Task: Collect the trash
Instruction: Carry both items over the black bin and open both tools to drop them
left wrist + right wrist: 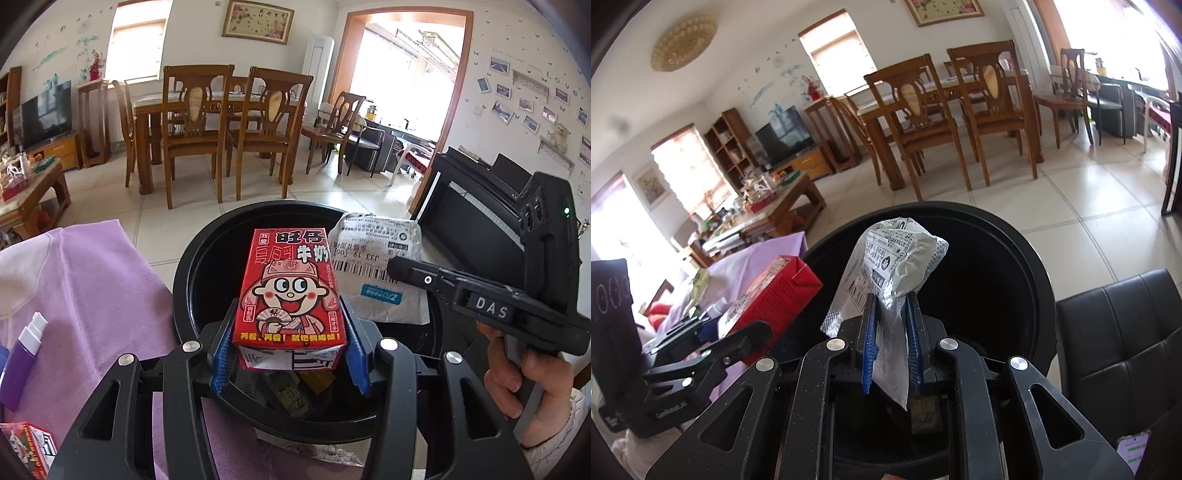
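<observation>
- Between my left fingers (226,360) sits a red milk carton (290,295), clamped across its narrow width near its bottom end; my left gripper (290,354) is set about half wide and pressing on both side faces.
- Straight ahead of those fingers and below them lies the open mouth of the black trash bin (192,266), so the carton hangs over the opening, not beside it.
- The carton's long axis runs away from my fingers, printed face up, its top end pointing forward over the far rim.
- Between my right fingers (868,339) I pinch a grey courier mailer bag (897,258); my right gripper (891,343) is nearly closed on its thin plastic.
- The bag stands up and forward from those fingers, its crumpled end leaning over the bin's dark interior, its flat tail trailing back under my jaws.
- Both hands are about equally near the bin; from the left wrist view the bag rides just to the right of the carton, close but I cannot tell if they touch.
- Some wrappers already lie at the bottom of the bin.
- My judgement: letting go is all that each item needs, and the carton should fall clean if I spread the left fingers first.
- A second red carton (26,446) waits behind my left fingers on the purple cloth (92,280), beside a purple bottle (22,362).
</observation>
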The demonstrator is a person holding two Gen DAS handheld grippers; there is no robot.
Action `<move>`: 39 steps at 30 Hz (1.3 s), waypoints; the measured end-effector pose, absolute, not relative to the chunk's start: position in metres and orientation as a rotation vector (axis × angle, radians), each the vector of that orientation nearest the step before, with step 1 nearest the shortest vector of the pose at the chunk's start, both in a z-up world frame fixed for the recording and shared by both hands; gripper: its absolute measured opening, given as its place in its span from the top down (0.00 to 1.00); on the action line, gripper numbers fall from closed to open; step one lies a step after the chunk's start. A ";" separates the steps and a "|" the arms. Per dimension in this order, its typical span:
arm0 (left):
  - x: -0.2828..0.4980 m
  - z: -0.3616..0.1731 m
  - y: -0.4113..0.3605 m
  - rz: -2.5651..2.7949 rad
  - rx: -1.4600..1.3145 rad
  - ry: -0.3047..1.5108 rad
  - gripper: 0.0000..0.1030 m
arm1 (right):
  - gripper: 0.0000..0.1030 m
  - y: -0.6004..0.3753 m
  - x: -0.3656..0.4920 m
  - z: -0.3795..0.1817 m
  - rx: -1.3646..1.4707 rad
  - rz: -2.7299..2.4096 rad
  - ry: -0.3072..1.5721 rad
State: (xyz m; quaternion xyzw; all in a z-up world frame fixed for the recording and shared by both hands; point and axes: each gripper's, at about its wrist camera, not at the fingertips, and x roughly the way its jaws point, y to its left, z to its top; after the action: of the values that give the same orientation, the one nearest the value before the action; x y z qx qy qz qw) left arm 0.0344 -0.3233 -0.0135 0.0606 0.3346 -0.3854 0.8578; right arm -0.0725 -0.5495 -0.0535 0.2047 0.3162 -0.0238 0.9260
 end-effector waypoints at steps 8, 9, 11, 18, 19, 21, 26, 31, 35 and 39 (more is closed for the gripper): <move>0.031 -0.018 -0.334 -0.800 0.167 0.718 0.52 | 0.84 -0.546 -0.058 -0.056 0.437 -0.051 0.662; 0.032 -0.018 -0.335 -0.804 0.167 0.721 0.52 | 0.84 -0.546 -0.056 -0.057 0.438 -0.052 0.663; 0.028 -0.019 -0.336 -0.804 0.171 0.726 0.52 | 0.84 -0.544 -0.055 -0.058 0.439 -0.056 0.668; 0.033 -0.017 -0.335 -0.810 0.157 0.736 0.52 | 0.84 -0.546 -0.040 -0.057 0.444 -0.060 0.680; 0.033 -0.016 -0.336 -0.811 0.155 0.736 0.52 | 0.84 -0.547 -0.039 -0.057 0.445 -0.059 0.682; 0.034 -0.017 -0.335 -0.810 0.154 0.736 0.51 | 0.82 -0.547 -0.039 -0.058 0.446 -0.056 0.683; 0.031 -0.016 -0.336 -0.803 0.168 0.720 0.50 | 0.75 -0.545 -0.036 -0.063 0.434 -0.049 0.693; 0.025 -0.011 -0.334 -0.793 0.180 0.687 0.46 | 0.65 -0.541 -0.036 -0.062 0.417 -0.054 0.689; 0.021 -0.004 -0.327 -0.789 0.175 0.656 0.43 | 0.51 -0.537 -0.036 -0.061 0.412 -0.053 0.686; 0.021 0.001 -0.316 -0.783 0.166 0.641 0.43 | 0.42 -0.526 -0.033 -0.057 0.396 -0.045 0.692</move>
State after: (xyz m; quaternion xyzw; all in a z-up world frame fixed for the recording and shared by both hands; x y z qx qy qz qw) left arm 0.0211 -0.3158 0.0012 0.0794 0.3065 -0.3747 0.8714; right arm -0.0328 -0.5258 -0.0571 0.1930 0.3367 -0.0217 0.9214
